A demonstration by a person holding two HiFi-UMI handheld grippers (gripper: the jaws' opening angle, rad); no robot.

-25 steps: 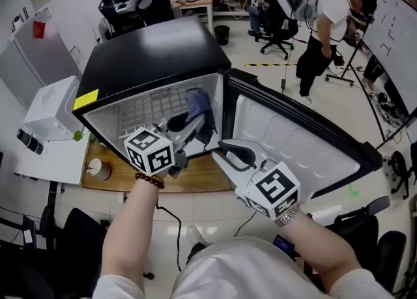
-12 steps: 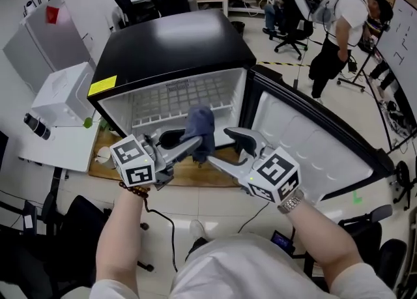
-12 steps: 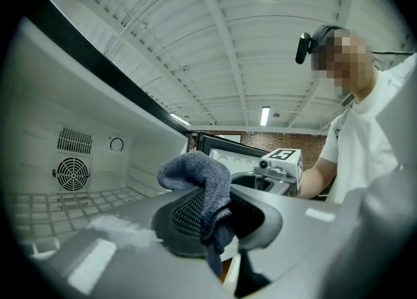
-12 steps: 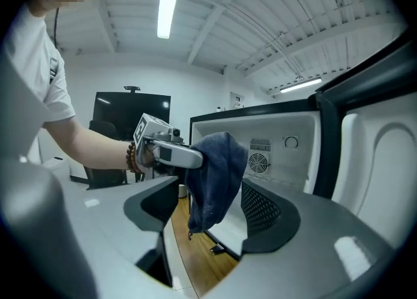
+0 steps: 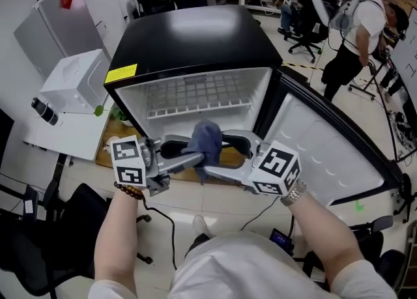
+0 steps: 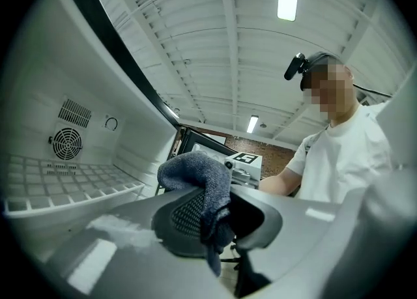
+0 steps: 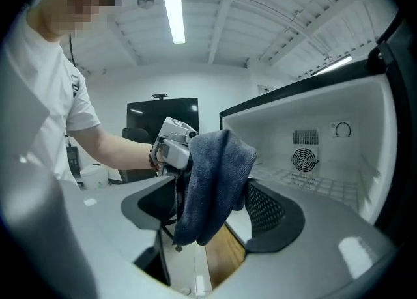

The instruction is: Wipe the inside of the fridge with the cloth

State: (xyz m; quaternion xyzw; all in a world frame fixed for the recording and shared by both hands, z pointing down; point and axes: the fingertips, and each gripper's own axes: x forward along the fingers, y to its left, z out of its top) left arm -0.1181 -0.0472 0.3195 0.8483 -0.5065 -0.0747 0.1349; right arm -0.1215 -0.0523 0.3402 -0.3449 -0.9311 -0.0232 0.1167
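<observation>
The black fridge (image 5: pixel 189 37) stands open, its white inside and wire shelf (image 5: pixel 195 96) bare. A dark blue cloth (image 5: pixel 207 138) hangs in front of the opening, just below the shelf. My left gripper (image 5: pixel 197 151) is shut on the cloth (image 6: pixel 195 174), which drapes over its jaws. From the right, my right gripper (image 5: pixel 216 154) stands wide open with the same cloth (image 7: pixel 215 180) hanging between its jaws; its pads (image 7: pixel 267 210) do not squeeze it.
The fridge door (image 5: pixel 319 141) swings wide to the right. A white box (image 5: pixel 71 83) sits on a low table at the left. The fridge rests on a wooden board (image 5: pixel 111 141). A person (image 5: pixel 365 30) and office chairs are at the back right.
The left gripper drew the cloth out of the fridge toward me. The right gripper's jaws opened wide and came in around the hanging cloth.
</observation>
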